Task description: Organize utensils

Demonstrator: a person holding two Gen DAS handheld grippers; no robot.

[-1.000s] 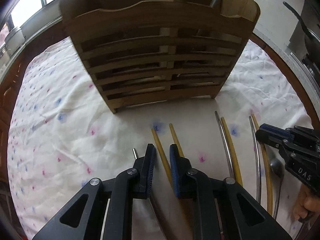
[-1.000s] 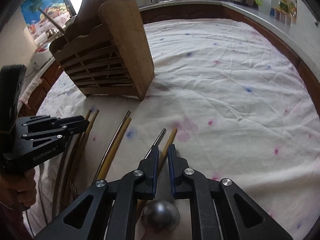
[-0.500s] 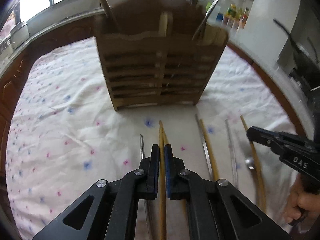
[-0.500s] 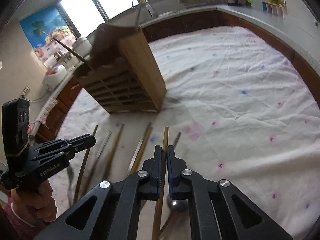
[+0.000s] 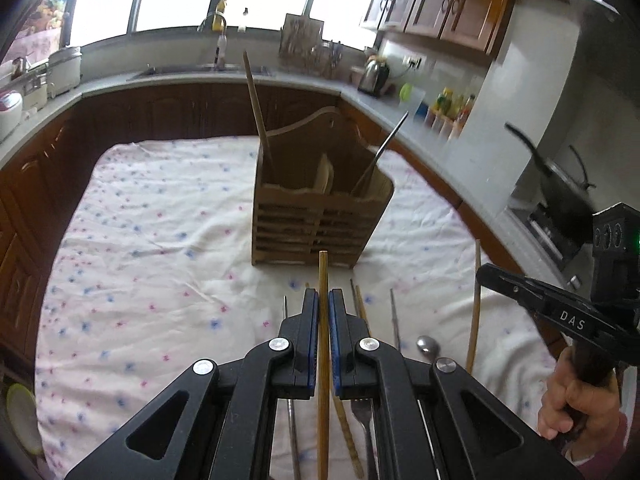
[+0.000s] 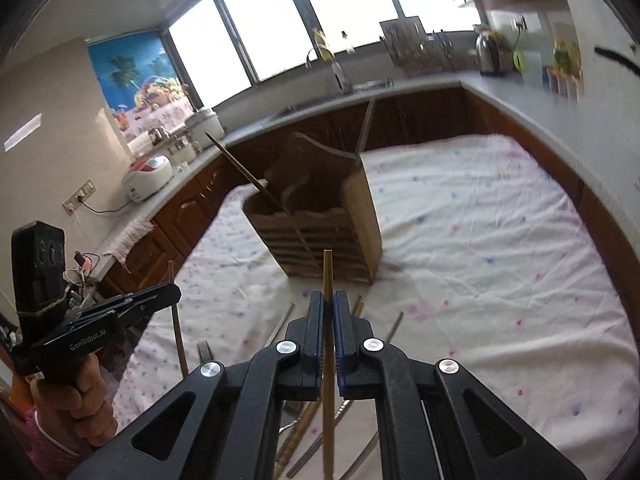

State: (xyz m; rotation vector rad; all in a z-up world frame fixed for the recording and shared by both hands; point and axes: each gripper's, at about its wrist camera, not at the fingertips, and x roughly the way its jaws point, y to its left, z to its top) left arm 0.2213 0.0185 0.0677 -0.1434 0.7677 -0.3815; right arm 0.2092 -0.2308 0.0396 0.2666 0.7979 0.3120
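Observation:
My left gripper [image 5: 323, 300] is shut on a wooden chopstick [image 5: 323, 272], lifted above the table. My right gripper [image 6: 328, 300] is shut on another wooden chopstick [image 6: 327, 272], also lifted. The right gripper and its chopstick [image 5: 475, 300] show at the right of the left wrist view. The left gripper [image 6: 172, 291] and its chopstick [image 6: 176, 320] show at the left of the right wrist view. A slatted wooden utensil holder [image 5: 320, 220] stands ahead on the table, also in the right wrist view [image 6: 320, 232], holding a chopstick and a metal utensil.
More chopsticks, a fork [image 5: 362, 408] and a spoon [image 5: 427, 346] lie on the flowered tablecloth [image 5: 160, 240] below the grippers. A kitchen counter [image 5: 440, 136] with a kettle, bottles and rice cookers rings the table. A stove with a pan [image 5: 560, 192] is at right.
Both grippers have risen and drawn back from the table, each carrying a chopstick it closed on. The holder now looks farther and smaller.

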